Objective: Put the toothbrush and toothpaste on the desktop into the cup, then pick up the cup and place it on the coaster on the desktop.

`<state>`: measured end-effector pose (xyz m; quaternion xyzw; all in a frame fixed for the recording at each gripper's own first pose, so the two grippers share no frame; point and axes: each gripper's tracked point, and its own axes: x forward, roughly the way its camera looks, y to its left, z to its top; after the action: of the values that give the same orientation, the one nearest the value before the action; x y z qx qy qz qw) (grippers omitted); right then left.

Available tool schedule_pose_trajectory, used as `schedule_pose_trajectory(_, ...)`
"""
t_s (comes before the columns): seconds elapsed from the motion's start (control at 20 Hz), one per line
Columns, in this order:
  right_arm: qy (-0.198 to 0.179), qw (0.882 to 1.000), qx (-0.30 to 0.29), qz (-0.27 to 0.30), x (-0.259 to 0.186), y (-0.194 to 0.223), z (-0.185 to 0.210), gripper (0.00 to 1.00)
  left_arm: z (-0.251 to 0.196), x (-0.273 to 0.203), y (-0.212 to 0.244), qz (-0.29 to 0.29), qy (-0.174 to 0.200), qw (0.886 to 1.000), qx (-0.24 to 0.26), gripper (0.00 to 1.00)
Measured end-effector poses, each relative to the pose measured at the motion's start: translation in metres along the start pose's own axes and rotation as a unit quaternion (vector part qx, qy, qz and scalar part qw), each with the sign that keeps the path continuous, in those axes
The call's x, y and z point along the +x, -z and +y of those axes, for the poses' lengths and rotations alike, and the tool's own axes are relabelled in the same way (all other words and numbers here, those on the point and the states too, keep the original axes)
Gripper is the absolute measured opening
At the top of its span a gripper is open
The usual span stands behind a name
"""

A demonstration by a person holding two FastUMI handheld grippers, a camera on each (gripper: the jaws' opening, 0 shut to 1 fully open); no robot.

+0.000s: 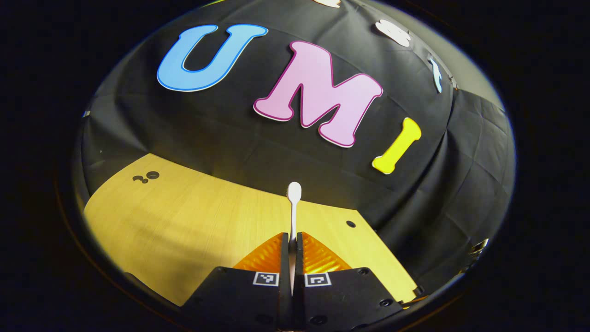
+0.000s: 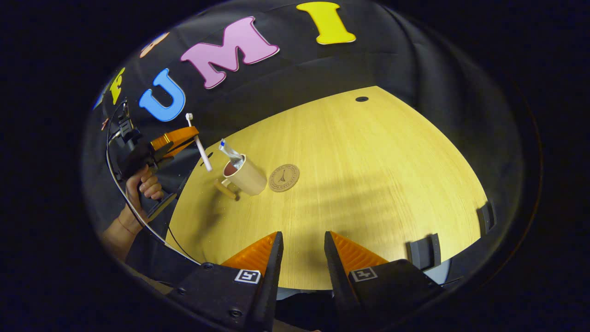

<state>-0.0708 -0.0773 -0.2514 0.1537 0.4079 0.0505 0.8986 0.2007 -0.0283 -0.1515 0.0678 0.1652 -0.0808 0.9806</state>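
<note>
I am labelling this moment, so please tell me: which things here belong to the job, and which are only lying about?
Belonging to the job:
- toothbrush, held in the left claw
- toothpaste, already in the cup
- coaster
- right claw, open

Only there:
- desktop
- cable at the hand

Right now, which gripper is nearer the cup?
Left. The left gripper, holding the toothbrush, hangs just beside and above the cup. The right gripper, jaws open, sits well back across the desktop.
</note>
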Motion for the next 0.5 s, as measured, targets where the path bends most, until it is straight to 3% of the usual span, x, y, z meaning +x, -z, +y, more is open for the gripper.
schedule_pose_trajectory(0.5, 0.054, 0.998, 0.012, -0.01, -0.023, 0.009, -0.045, 0.55, 0.001, 0.041, 0.037, 0.019, 0.001, 0.999, 0.046, 0.06)
